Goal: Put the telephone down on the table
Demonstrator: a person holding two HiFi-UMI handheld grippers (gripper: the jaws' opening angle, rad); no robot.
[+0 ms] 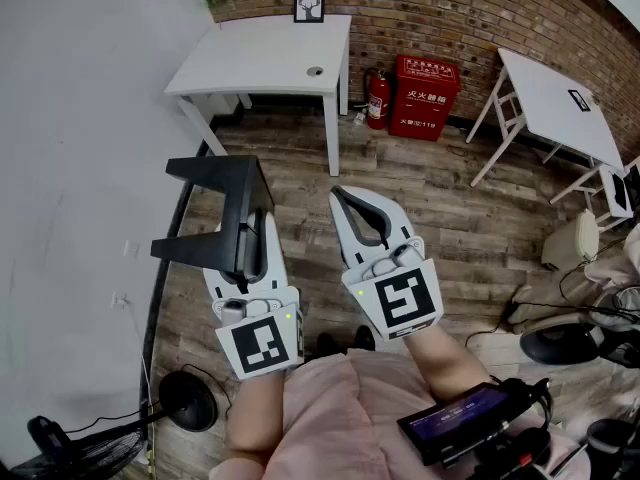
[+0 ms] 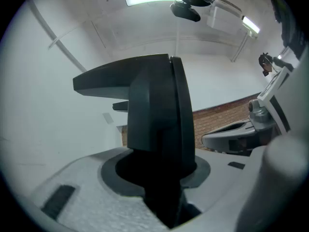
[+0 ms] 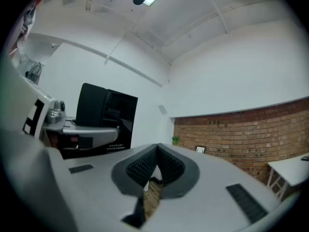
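Floor (image 1: pixel 420 198): wood planks lie under both my hands. The load hangs over them, well apart from any resting place, so I judge the step in hand to be the carry.
Counter (image 1: pixel 250 58): it is white and stands ahead against the brick wall (image 1: pixel 440 8), with most of its top bare. I should aim for the bare stretch behind its near edge, toward the left corner.
Telephone (image 1: pixel 222 183): it is black and angular, up in the air in my left grasp, with its broad flat part uppermost. I cannot tell which face is its base, so I should lower it slowly and level until it sits without rocking.
Left hand-held gripper (image 1: pixel 250 230): it is narrowed onto the lower part of the telephone, with a jaw pressing each side. I should loosen only once the counter takes the weight, then draw straight back.
Right hand-held gripper (image 1: pixel 362 213): its jaws are together with nothing between them, just beside the left one. It is free to steady the telephone if it tips.
Picture frame (image 1: pixel 309 4): it stands at the counter's far edge by the wall, so I should stay short of it.
Small round thing (image 1: pixel 315 71): it lies near the counter's right edge, so I should set down clear of it.
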